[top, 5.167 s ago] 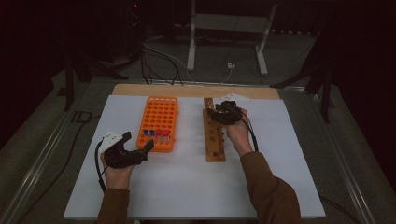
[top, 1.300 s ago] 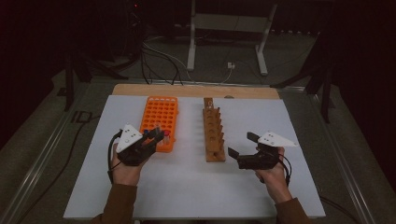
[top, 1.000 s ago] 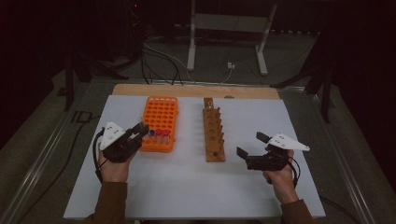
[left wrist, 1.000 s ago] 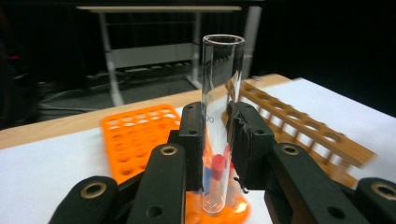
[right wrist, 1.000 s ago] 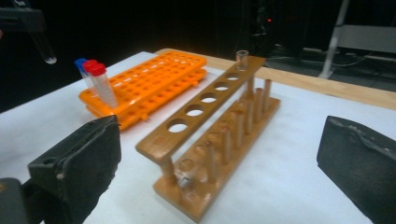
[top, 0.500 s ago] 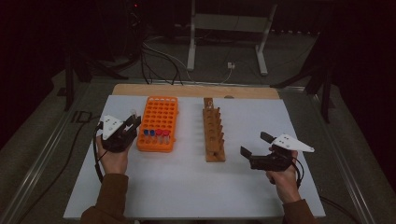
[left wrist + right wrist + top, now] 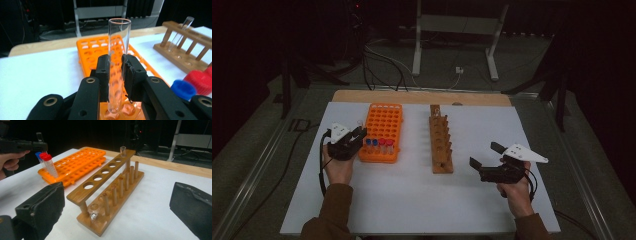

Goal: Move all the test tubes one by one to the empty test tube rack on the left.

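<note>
White table (image 7: 412, 200), glass tube (image 7: 118, 62) upright between left jaws.

Two racks (image 7: 381, 132) (image 7: 441, 145), four capped tubes (image 7: 379, 145), two glass tubes (image 7: 117, 62) (image 7: 123, 151).

Two hand-held grippers, black bodies, brown sleeves.
Left gripper (image 7: 357, 134): black jaws with brass-ringed screw holes, grey three-cornered top plate, black cable. Right gripper (image 7: 484, 156): broad black pads (image 7: 193, 207), pale plate, looped black cable. Brown sleeves (image 7: 334, 207).

clear glossy glass tube (image 7: 119, 50); matt orange plastic rack (image 7: 382, 131).
</note>
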{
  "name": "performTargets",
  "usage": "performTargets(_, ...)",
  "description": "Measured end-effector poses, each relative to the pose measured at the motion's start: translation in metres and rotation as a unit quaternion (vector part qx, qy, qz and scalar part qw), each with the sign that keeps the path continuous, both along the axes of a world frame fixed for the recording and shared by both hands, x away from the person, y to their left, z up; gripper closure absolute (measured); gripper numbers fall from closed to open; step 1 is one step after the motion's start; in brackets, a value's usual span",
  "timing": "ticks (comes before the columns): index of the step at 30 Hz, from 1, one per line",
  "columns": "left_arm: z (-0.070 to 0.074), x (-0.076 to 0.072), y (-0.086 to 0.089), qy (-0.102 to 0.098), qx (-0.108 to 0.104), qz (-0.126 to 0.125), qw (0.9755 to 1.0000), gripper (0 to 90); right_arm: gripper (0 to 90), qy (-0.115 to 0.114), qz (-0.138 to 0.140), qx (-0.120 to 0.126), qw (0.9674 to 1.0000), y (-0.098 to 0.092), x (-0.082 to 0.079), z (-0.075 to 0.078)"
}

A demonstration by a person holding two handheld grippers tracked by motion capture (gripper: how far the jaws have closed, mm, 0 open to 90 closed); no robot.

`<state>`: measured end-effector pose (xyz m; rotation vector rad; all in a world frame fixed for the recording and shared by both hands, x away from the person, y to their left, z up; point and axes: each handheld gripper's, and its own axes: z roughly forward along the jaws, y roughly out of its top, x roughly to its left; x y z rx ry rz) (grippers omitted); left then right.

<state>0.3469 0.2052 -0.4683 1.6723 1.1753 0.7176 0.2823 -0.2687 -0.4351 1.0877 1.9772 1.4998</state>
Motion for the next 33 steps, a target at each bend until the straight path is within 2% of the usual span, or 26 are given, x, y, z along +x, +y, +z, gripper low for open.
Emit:
performTargets(3, -0.007, 0.0, 0.001, 0.007, -0.01, 0.003, 0.9999, 76.1, 0.4, 0.002, 0.001, 0.001, 1.0, 0.0, 0.0, -0.001)
performTargets(9, -0.015, -0.001, 0.001, 0.019, -0.004, 0.001, 0.9998, 76.2, 0.4, 0.004, 0.003, -0.001, 1.0, 0.001, 0.0, -0.002)
performTargets(16, -0.023, -0.002, 0.0, 0.042, 0.019, -0.001, 0.9989, 76.5, 0.4, 0.005, 0.006, -0.004, 1.0, 0.001, 0.0, -0.003)
performTargets(19, -0.026, -0.001, -0.002, 0.055, 0.037, -0.002, 0.9978, 76.8, 0.4, 0.006, 0.007, -0.005, 0.9999, 0.002, 0.0, -0.003)
performTargets(23, -0.026, 0.0, -0.002, 0.062, 0.034, 0.0, 0.9975, 77.0, 0.4, 0.009, 0.009, -0.008, 0.9999, 0.003, 0.0, -0.006)
performTargets(33, -0.027, 0.001, -0.004, 0.08, 0.055, -0.008, 0.9952, 77.2, 0.5, 0.011, 0.014, -0.011, 0.9998, 0.007, 0.0, -0.007)
